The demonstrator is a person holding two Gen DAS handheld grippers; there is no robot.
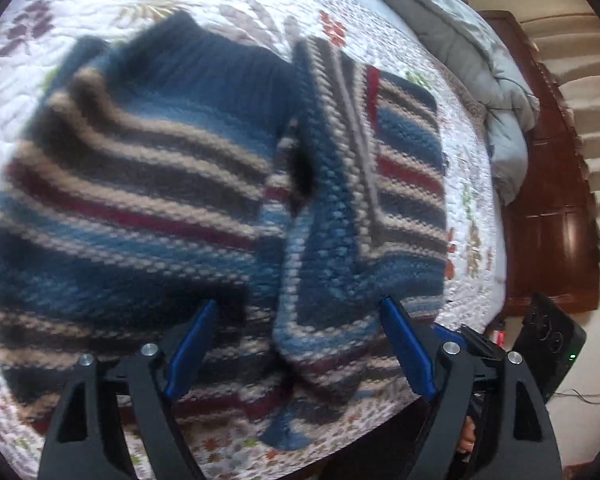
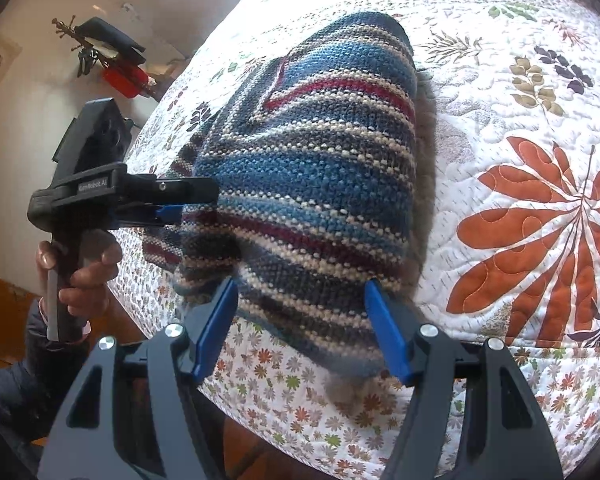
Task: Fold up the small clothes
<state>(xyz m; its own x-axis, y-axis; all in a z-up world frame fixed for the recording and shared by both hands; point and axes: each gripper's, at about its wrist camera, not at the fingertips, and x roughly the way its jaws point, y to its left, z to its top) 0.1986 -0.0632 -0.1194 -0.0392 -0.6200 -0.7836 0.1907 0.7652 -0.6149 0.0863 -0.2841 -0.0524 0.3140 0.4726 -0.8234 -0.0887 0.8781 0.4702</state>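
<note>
- The left hand-held gripper (image 1: 296,312) has its blue fingers (image 1: 192,344) spread wide apart above the striped sweater (image 1: 140,200), gripping nothing.
- The right hand-held gripper (image 2: 300,292) also stands apart, its fingers to either side of the sweater's near edge without pressing on it.
- In the right wrist view, a hand (image 2: 80,276) holds the left tool by its handle at the sweater's left side.
- The sweater lies on the bed's flowered quilt (image 2: 520,220), one part folded over the body.
- A grey blanket (image 1: 480,60) lies bunched at the bed's far edge.
</note>
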